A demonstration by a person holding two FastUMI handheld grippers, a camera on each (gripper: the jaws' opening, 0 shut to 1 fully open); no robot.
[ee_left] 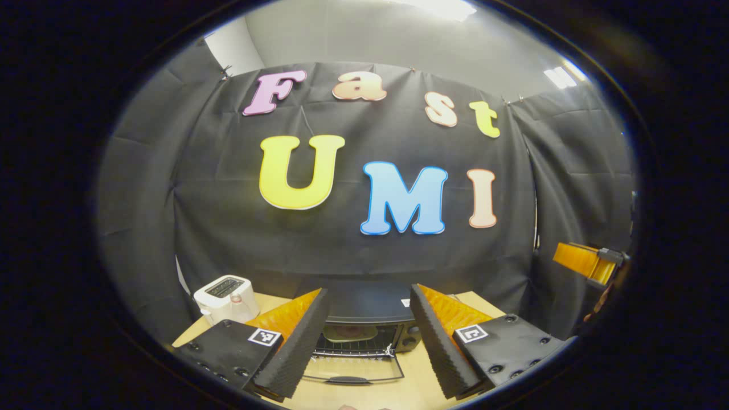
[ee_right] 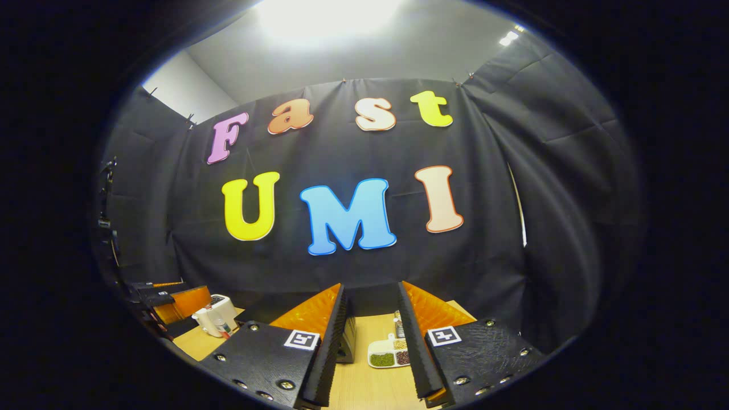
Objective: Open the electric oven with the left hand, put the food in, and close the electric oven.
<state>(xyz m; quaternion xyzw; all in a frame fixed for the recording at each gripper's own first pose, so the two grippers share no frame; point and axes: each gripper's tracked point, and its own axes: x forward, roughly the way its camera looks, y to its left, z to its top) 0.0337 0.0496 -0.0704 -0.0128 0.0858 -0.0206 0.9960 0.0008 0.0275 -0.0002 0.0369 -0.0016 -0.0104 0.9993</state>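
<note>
Oven (ee_left: 364, 327) door down, left claw (ee_left: 369, 341) raised, spread

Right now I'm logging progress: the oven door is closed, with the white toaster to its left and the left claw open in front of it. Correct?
Not quite. The oven door is open, folded down flat with the rack visible, as the left gripper view shows. The white toaster does stand to its left, and the left claw is open before it.

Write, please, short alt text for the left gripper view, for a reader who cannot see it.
The left tool hangs open above a wooden table, pointing at a black electric oven whose glass door lies folded down, with something pale and round on the rack inside. A white toaster stands to the left; the other tool shows at the right edge.
</note>
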